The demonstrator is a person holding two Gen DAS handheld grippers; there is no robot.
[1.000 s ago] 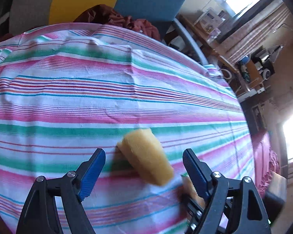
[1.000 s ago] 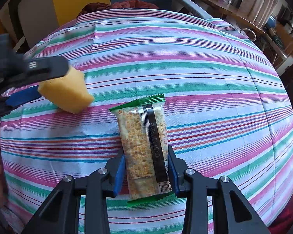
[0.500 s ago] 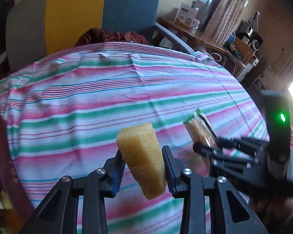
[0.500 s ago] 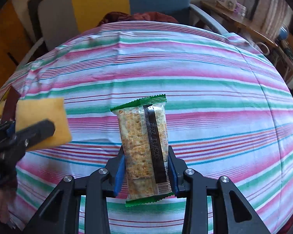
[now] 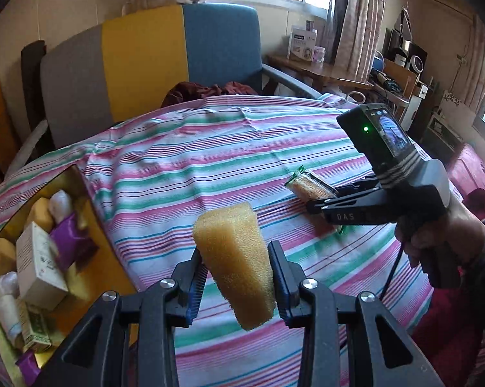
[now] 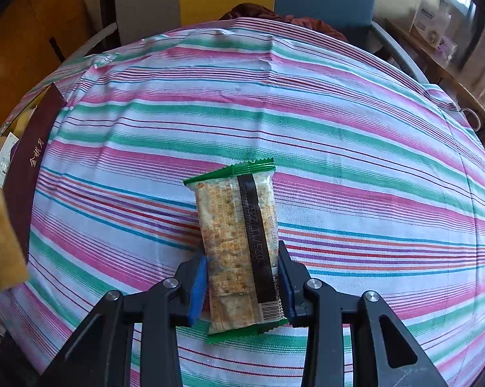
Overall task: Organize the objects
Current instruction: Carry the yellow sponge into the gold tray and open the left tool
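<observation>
My left gripper [image 5: 237,285] is shut on a yellow sponge [image 5: 236,258], held above the striped tablecloth [image 5: 210,167]. The sponge [image 6: 0,245] also shows at the left edge of the right wrist view. My right gripper [image 6: 242,277] is shut on a cracker packet [image 6: 239,245] with green ends, held over the cloth. In the left wrist view the same packet [image 5: 308,187] sticks out of the right gripper, which a hand [image 5: 442,242] holds at the right.
A yellow-lined box [image 5: 113,258] at the left holds small bottles, cartons and purple packets; its dark red wall [image 6: 29,164] shows in the right wrist view. A grey, yellow and blue chair [image 5: 145,58] stands behind the table. Cluttered desks [image 5: 355,77] line the far right.
The left gripper went from open around the sponge to shut on it, lifted it and swung left toward the box. The right gripper kept its grip on the packet and drifted slightly.
</observation>
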